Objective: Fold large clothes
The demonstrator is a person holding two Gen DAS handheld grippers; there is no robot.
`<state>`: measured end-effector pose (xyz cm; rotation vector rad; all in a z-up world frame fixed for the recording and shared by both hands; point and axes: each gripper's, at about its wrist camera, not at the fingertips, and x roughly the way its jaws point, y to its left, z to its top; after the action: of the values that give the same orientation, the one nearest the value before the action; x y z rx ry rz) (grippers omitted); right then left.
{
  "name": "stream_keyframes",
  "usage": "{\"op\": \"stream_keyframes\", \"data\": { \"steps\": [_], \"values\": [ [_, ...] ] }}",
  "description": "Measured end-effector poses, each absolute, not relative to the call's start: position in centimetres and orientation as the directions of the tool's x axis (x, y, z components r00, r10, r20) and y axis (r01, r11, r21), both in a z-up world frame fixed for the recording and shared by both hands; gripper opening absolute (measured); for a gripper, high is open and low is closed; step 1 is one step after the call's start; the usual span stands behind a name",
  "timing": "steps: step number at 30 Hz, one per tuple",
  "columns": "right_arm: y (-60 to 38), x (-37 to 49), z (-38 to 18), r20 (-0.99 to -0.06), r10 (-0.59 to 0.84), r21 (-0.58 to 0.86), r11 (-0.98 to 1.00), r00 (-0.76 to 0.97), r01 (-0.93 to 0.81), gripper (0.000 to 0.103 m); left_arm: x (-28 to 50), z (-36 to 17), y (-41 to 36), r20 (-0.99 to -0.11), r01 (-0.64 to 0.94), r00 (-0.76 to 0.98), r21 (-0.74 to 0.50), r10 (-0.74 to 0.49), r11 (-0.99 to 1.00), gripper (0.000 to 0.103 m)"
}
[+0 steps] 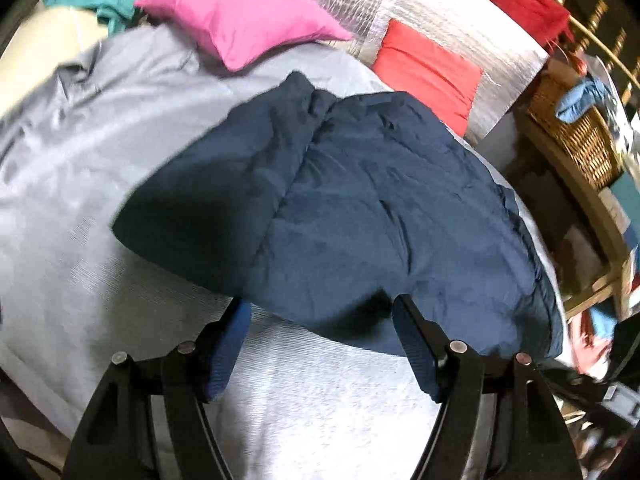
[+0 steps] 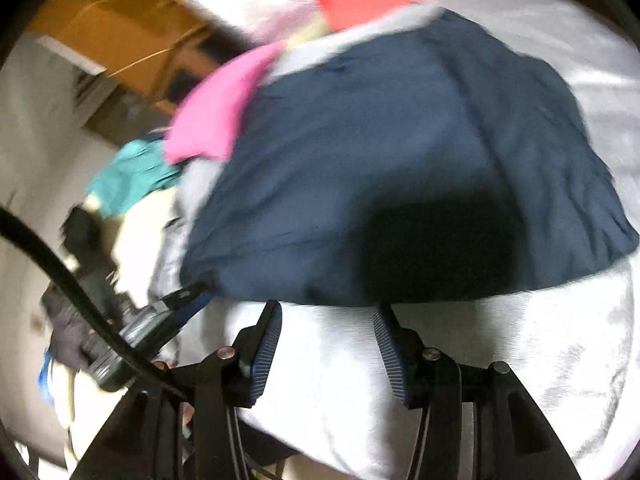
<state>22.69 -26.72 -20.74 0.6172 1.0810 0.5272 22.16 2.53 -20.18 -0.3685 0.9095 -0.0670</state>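
**Both tongs spread at the near hem of the navy garment**

The large navy-blue soft-fabric garment (image 1: 360, 216) lies partly folded on the pale grey bedsheet (image 1: 80, 160).

Left of its near edge, the left gripper (image 1: 320, 312) gapes, holding nothing.

Rightward, the right gripper (image 2: 328, 312) gapes too, empty.

Likely limp, light and floppy; best pinched at hem corners.

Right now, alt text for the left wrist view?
A folded navy garment lies on a grey bedsheet, just ahead of the open left gripper. A pink pillow and a red cushion sit behind it.
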Motion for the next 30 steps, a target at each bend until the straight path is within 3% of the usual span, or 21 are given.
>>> {"op": "stream_keyframes", "data": {
  "steps": [5, 17, 24, 30],
  "values": [
    [-26.3, 21.3, -19.1, -0.59, 0.673, 0.672, 0.716, 0.446, -0.192, 0.052, 21.4, -18.9, 2.1, -0.726, -0.069, 0.674, -0.247, -0.137, 0.967, 0.074],
    [-28.7, 22.9, -19.7, -0.634, 0.485, 0.617, 0.787, 0.603, 0.016, 0.052, 21.7, -18.4, 0.9, -0.712, -0.066, 0.698, -0.165, -0.072, 0.984, 0.074],
    [-28.7, 25.9, -24.1, -0.751, 0.461, 0.589, 0.791, 0.472, 0.166, 0.043, 25.2, -22.0, -0.8, -0.834, -0.068, 0.55, -0.101, -0.047, 0.993, 0.084],
    [-31.0, 24.5, -22.3, -0.679, 0.477, 0.649, 0.746, 0.558, 0.152, 0.043, 24.7, -19.9, 1.6, -0.792, -0.047, 0.593, -0.216, -0.147, 0.975, 0.085]
  ]
}}
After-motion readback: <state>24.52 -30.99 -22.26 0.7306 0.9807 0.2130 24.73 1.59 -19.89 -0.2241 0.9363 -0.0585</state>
